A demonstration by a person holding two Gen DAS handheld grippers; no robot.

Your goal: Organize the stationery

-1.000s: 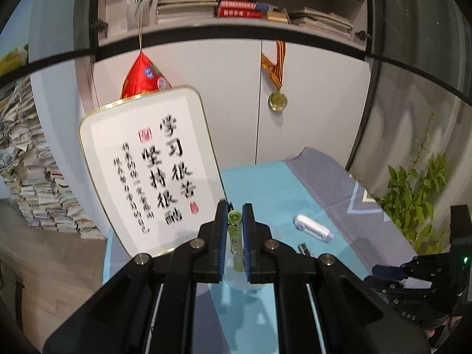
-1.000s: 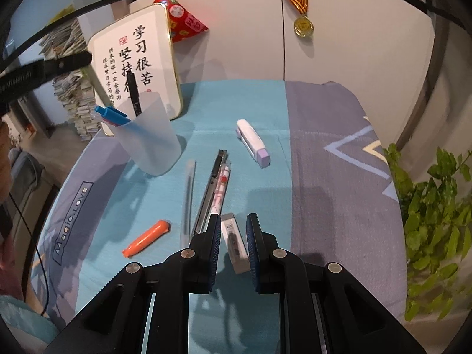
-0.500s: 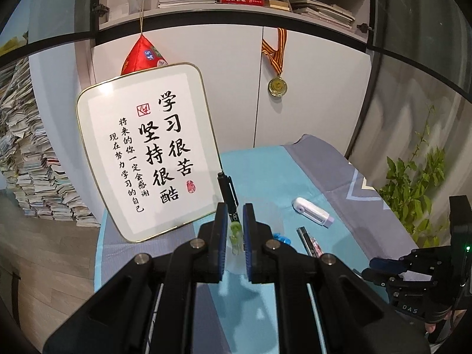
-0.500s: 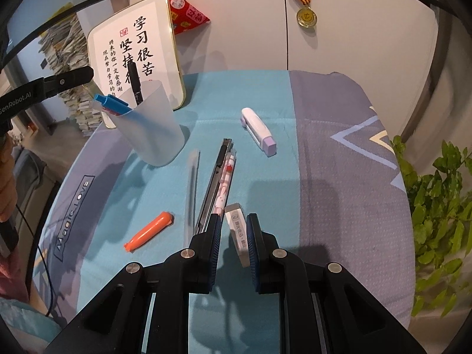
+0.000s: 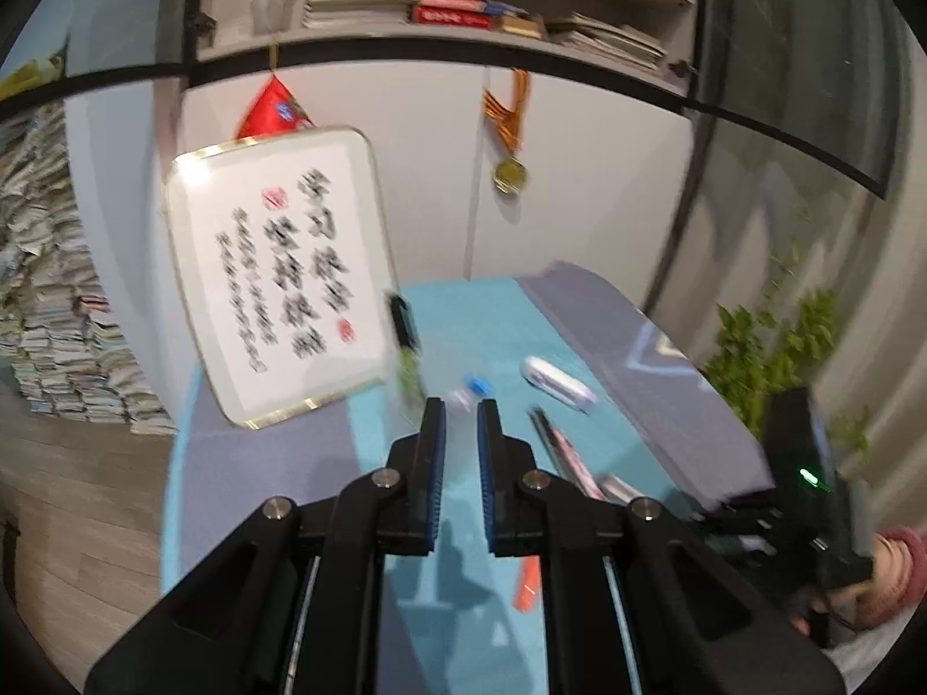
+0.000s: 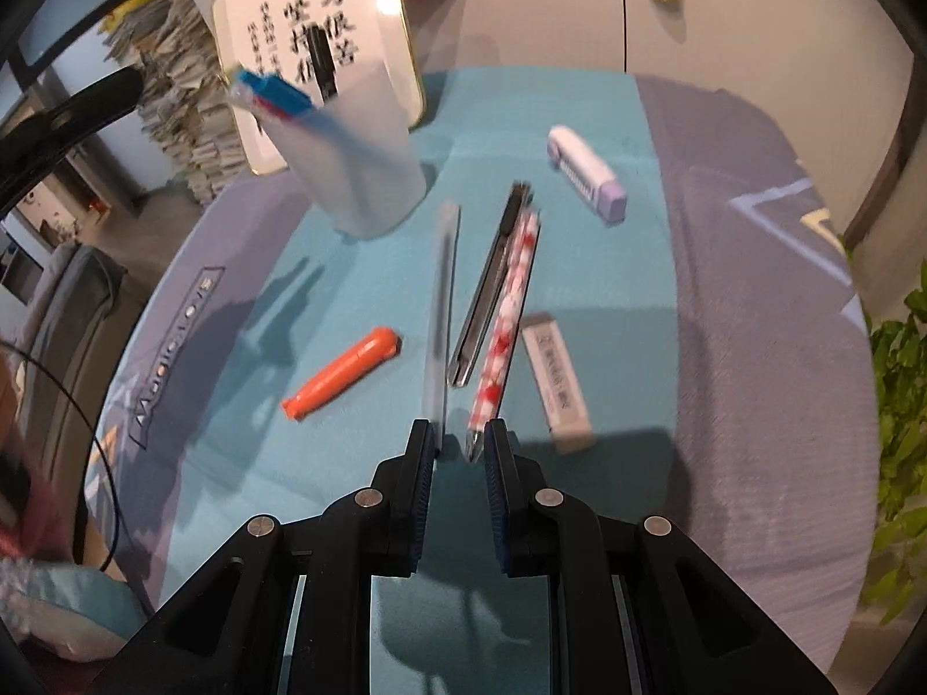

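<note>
On the teal cloth (image 6: 579, 92) stands a translucent cup (image 6: 359, 174) holding a black pen (image 6: 321, 63) and a blue pen (image 6: 278, 92). In front of it lie an orange marker (image 6: 342, 370), a clear pen (image 6: 440, 301), a dark slim knife-like tool (image 6: 492, 284), a red-and-white patterned pen (image 6: 507, 318), a white eraser (image 6: 556, 376) and a white-and-lilac case (image 6: 585, 174). My right gripper (image 6: 459, 434) hovers over the near ends of the clear and patterned pens, its jaws a narrow gap apart, gripping nothing. My left gripper (image 5: 460, 411) is shut and empty just before the cup, where a green pen (image 5: 408, 370) stands.
A framed calligraphy board (image 5: 278, 272) leans on the cupboard behind the cup. A leafy plant (image 6: 898, 376) stands off the table's right edge. A person's hand (image 5: 892, 567) holds the right gripper at lower right. Paper stacks (image 5: 46, 318) rise at the left.
The green pen no longer shows between the left jaws; it and the cup now sit up and left of them. The right gripper sank and shifted from over the eraser to the pens' ends.
</note>
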